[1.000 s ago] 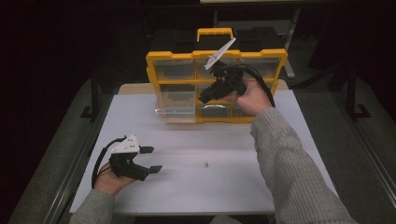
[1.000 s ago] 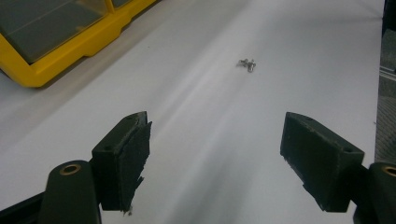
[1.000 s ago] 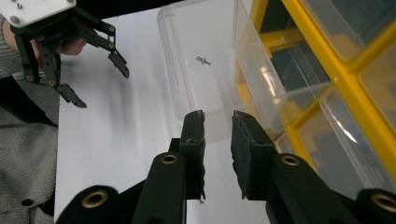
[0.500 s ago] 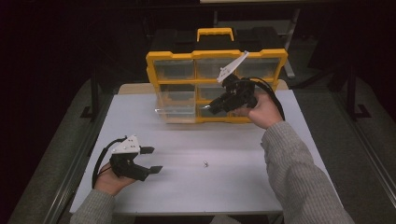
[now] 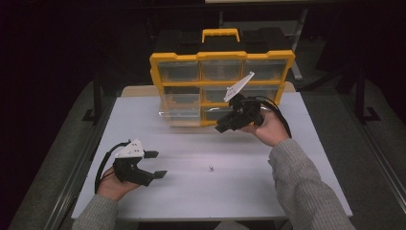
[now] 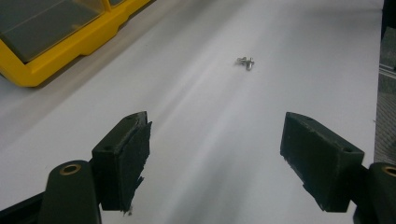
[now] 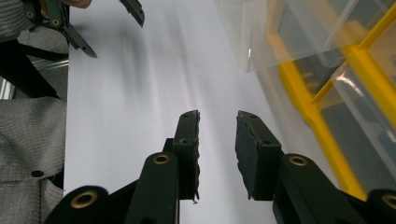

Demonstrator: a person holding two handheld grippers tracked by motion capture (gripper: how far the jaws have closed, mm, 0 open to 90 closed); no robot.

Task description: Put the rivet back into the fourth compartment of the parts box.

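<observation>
1 clear drawer [image 5: 181, 114] jutted from the organizer [image 5: 221, 87] toward the table's near edge; right gripper [image 5: 221, 128] slightly parted, empty; left gripper [image 5: 156, 164] spread.

Yellow organizer box [image 5: 220, 60] standing upright, blocking table's [image 5: 287, 201] far edge; clear drawer [image 5: 184, 114] sticking out at its lower left. Small screw [image 5: 210, 168] lying mid-table. Near half, right edge lying open for passing.
</observation>
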